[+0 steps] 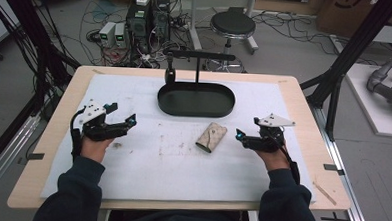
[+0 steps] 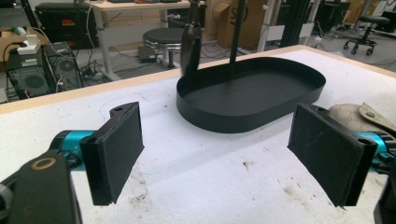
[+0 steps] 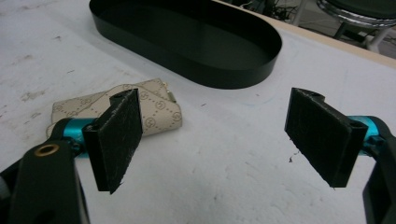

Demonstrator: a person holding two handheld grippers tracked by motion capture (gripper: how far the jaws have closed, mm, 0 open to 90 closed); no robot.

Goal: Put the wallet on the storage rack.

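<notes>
A beige monogram-patterned wallet (image 1: pixel 211 137) lies folded on the white mat (image 1: pixel 181 175) that covers the wooden counter (image 1: pixel 308 125), just in front of the black oval tray (image 1: pixel 196 99) and a little to the right of the mat's middle. The right claw (image 1: pixel 239 136) hovers just beside the wallet's right end, apart from it, held low over the mat in the person's right hand (image 1: pixel 272 156); its jaws stand spread wide with nothing between them. In the right gripper view the wallet (image 3: pixel 149 109) shows partly behind the left-hand pad (image 3: pixel 119 140), its flap with a small metal clasp facing the tray (image 3: pixel 187 42), and the mat is bare between the two pads. The left claw (image 1: pixel 128 121) is well apart from the wallet, over the left part of the mat, held in the left hand (image 1: pixel 96 147); its jaws are likewise spread and hold nothing. In the left gripper view the tray (image 2: pixel 252 93) lies ahead between the pads, a thin black post (image 2: pixel 236 32) rises from it, and the wallet (image 2: pixel 355 116) peeks out behind the right-hand pad (image 2: pixel 327 154). The tray is empty, and a dark object (image 1: pixel 170 74) hangs from the crossbar (image 1: pixel 199 55) of its stand over the tray's left end. The mat carries brownish smudges (image 1: pixel 116 145) near the left hand. A round black stool (image 1: pixel 232 24) stands on the floor beyond the counter.
</notes>
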